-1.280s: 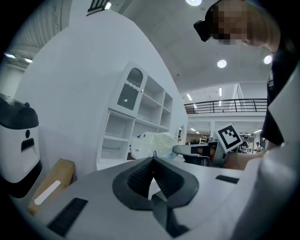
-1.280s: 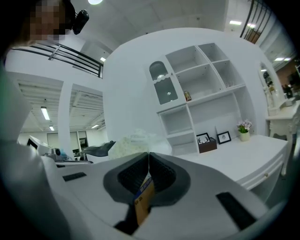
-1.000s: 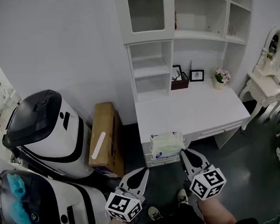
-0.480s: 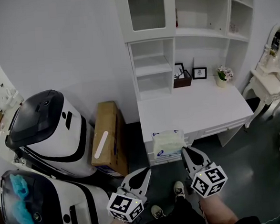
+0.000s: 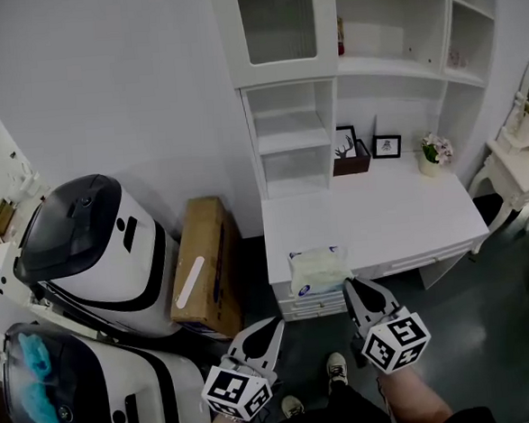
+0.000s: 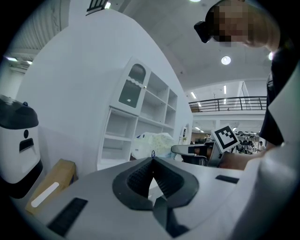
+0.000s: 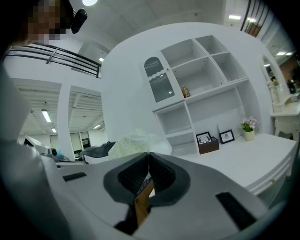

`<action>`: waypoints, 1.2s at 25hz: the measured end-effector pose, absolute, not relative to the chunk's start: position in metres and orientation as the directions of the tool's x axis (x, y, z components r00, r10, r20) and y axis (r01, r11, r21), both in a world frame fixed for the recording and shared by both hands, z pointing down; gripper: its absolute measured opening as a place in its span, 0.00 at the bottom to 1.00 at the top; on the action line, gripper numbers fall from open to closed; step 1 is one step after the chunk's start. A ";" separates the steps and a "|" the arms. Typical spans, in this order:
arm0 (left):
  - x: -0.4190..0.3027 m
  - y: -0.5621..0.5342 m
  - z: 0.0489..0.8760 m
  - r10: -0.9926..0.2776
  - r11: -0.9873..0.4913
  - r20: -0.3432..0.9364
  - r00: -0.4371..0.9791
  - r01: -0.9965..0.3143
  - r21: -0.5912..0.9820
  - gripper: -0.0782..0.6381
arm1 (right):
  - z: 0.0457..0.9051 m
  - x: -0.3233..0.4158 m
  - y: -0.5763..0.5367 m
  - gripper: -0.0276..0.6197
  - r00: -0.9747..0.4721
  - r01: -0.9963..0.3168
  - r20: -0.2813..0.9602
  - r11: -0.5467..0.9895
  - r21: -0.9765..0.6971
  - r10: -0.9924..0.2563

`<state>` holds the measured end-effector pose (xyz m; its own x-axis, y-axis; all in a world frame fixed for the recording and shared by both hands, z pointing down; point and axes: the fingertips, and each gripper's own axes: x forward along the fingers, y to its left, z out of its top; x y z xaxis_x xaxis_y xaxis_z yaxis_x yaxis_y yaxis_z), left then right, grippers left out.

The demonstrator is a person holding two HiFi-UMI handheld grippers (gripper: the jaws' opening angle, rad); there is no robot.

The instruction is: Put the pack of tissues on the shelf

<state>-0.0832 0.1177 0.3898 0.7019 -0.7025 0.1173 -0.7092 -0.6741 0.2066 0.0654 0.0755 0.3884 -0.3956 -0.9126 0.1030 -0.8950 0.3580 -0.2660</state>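
Note:
The pack of tissues, pale with a blue-printed wrapper, hangs over the front edge of the white desk. My right gripper is shut on its near edge. In the right gripper view the pack bulges just past the shut right gripper, with a strip of wrapper pinched between the pads. My left gripper is lower left of the pack, shut and holding nothing. In the left gripper view, the pack shows beyond the left gripper. The white shelf unit stands at the desk's back.
A brown box with a framed picture, a second frame and a flower pot sit at the desk's back. A cardboard box leans left of the desk. Two large white-and-black machines stand left. My shoes show below.
The head view has shifted slightly, so the desk and shelf sit a little lower and to the right. The pack stays in my right gripper; both grippers hold their places.

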 end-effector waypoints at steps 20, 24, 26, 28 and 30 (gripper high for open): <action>-0.025 0.031 0.414 -0.774 -0.575 0.148 0.615 -0.782 0.242 0.11 | 0.411 0.122 -0.025 0.05 -0.490 -0.849 0.133 0.437 -0.295 -0.862; -0.015 0.020 0.412 -0.793 -0.552 0.151 0.591 -0.800 0.233 0.11 | 0.416 0.131 -0.040 0.05 -0.513 -0.834 0.134 0.456 -0.311 -0.848; -0.012 0.015 0.409 -0.803 -0.539 0.153 0.577 -0.811 0.228 0.11 | 0.416 0.134 -0.047 0.05 -0.528 -0.824 0.133 0.468 -0.318 -0.839; -0.009 0.011 0.407 -0.812 -0.525 0.156 0.562 -0.821 0.223 0.11 | 0.415 0.136 -0.053 0.05 -0.543 -0.814 0.130 0.483 -0.323 -0.829; -0.006 0.009 0.404 -0.821 -0.512 0.160 0.548 -0.831 0.219 0.11 | 0.414 0.138 -0.059 0.05 -0.558 -0.804 0.127 0.496 -0.328 -0.820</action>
<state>-0.0064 0.0091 0.4044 0.5482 -0.8210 0.1595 -0.8306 -0.5120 0.2190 0.1375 -0.0589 0.4144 -0.5580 -0.8201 0.1267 -0.8040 0.4964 -0.3275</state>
